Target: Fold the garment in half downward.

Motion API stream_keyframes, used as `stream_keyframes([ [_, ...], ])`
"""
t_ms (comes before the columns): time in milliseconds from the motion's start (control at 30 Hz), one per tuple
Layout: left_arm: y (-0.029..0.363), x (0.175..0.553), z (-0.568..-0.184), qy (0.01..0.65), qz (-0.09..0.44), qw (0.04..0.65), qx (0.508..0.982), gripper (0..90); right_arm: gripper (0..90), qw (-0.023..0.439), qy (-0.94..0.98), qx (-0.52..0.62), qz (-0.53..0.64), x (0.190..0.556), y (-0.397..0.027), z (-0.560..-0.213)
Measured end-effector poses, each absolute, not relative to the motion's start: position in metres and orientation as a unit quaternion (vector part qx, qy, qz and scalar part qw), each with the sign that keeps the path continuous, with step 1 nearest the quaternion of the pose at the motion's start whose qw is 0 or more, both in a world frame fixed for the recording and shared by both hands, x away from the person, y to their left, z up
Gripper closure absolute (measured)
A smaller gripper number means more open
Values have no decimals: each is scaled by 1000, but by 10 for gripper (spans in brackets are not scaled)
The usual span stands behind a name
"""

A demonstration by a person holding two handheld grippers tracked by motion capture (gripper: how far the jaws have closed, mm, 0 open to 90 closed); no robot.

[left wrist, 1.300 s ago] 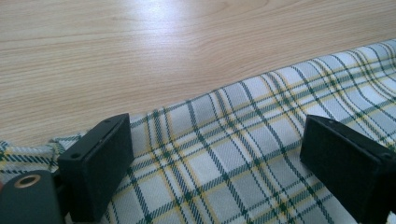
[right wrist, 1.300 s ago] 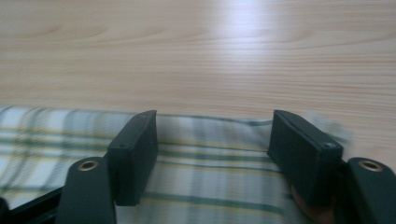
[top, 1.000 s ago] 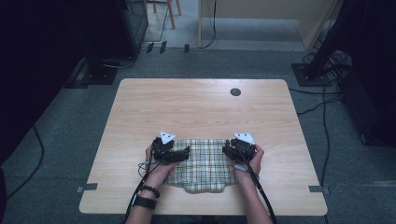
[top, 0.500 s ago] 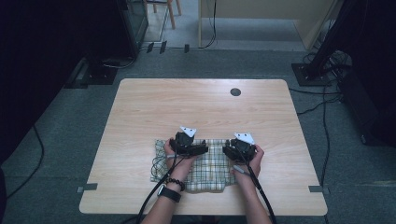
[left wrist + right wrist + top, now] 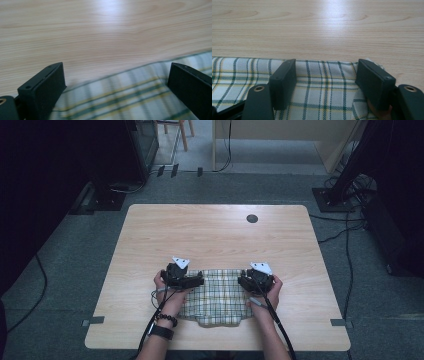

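**Checked cloth lies folded at the table's near edge, both tongs spread over its far hem**

A person works a checked cloth on a pale wooden table, a gripper in each hand. The cloth lies flat and folded near the person's side of the table, its far hem straight and its near edge bunched and uneven. The left tongs have just been opening and now stand wide over the cloth's far left corner, with the fabric below them and nothing pinched. The right tongs rest partly spread over the far right corner, astride the hem, their pads clear of any raised fold.

Judged from this, a fold has been laid down and let go, and the step in hand is lining up both corners for the next one. That move would call for lowering each pair of tongs onto the hem, nipping only the layers wanted, and lifting both sides evenly so the cloth does not skew.

How many layers the cloth has cannot be made out from above, the hands cover its side edges, and the left gripper view is soft with blur
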State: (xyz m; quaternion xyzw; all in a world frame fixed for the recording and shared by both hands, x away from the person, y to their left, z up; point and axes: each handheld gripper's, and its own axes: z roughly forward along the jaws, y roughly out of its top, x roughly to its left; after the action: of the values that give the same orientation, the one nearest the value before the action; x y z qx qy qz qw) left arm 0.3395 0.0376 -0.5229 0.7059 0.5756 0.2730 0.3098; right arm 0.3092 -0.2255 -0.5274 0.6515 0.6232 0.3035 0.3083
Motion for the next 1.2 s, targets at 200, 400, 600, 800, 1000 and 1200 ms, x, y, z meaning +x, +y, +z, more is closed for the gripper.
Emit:
stream_keyframes([
  [200,72,344,-524,613,252,302,685,29,328,309,623,652,302,309,-225,-527],
  [400,90,347,-525,625,256,305,672,0,328,308,623,652,303,309,-226,-527],
  [600,104,342,-519,627,254,319,664,0,327,308,623,652,303,309,-226,-527],
  [800,107,325,-494,611,248,386,646,101,327,310,620,655,301,309,-225,-527],
  [1000,53,302,-485,524,183,435,710,100,327,311,620,655,300,309,-225,-527],
  [1200,12,302,-512,506,178,372,757,100,327,309,618,657,301,309,-226,-527],
])
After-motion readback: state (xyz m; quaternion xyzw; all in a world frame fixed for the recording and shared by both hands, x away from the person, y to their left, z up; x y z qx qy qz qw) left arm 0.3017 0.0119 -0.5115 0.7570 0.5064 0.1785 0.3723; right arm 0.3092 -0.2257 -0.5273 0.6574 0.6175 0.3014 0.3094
